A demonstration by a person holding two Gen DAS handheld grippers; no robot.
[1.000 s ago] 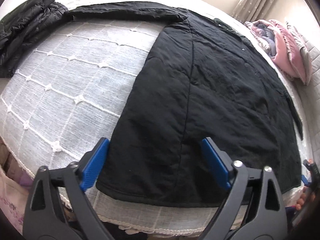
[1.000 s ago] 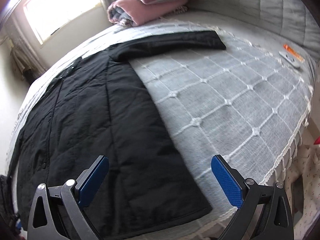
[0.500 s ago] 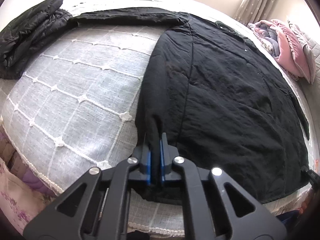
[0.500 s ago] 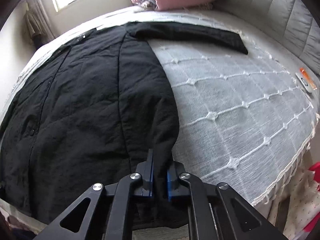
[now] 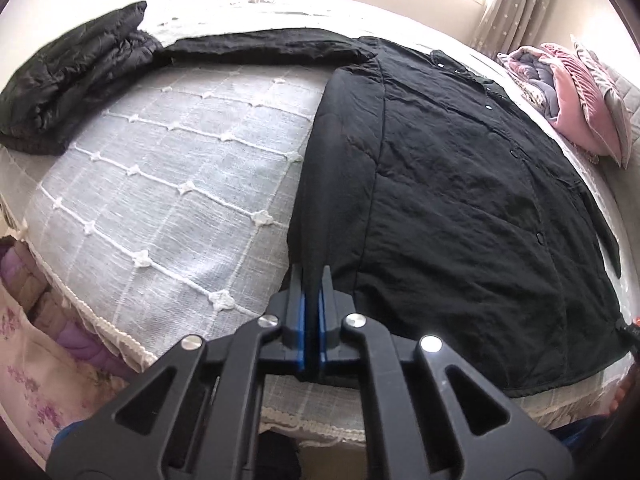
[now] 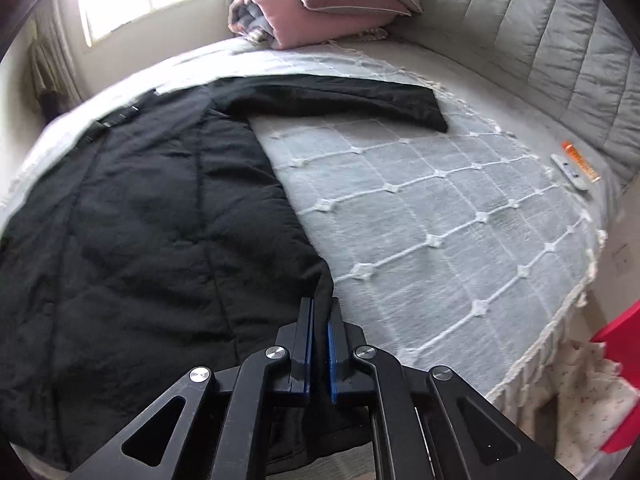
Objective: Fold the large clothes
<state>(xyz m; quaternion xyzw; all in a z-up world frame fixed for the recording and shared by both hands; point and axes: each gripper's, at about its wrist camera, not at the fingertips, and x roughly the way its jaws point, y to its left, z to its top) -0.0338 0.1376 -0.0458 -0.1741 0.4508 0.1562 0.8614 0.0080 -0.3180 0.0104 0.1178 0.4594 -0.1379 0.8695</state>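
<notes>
- Left gripper [image 5: 311, 280], black plastic arms with blue pads: clamped tight on a pinched ridge of the long black quilted coat [image 5: 460, 184] at its hem corner. The pads hide the cloth between them.
- Right gripper [image 6: 320, 312], same build: closed on the coat's [image 6: 140, 220] opposite hem corner, fabric drawn up into a narrow peak.
- Coat lies flat, spread front-up on the pale grey bedspread with raised white stitched diamonds and knots [image 5: 180, 184]; matte, crinkled, seamed in long vertical panels, small snaps down the middle. Sleeves stretched out sideways.
- Bedspread hem is a lacy white fringe; a floral sheet shows below, cut off by the frame.
- Small white and orange objects [image 6: 576, 168] near the padded grey headboard [image 6: 560, 40]; too small to identify.
- Far off: a folded shiny black puffer garment [image 5: 68, 92] touching one cuff; pink and grey rolled bedding and pillows [image 6: 312, 4], partly cropped.
</notes>
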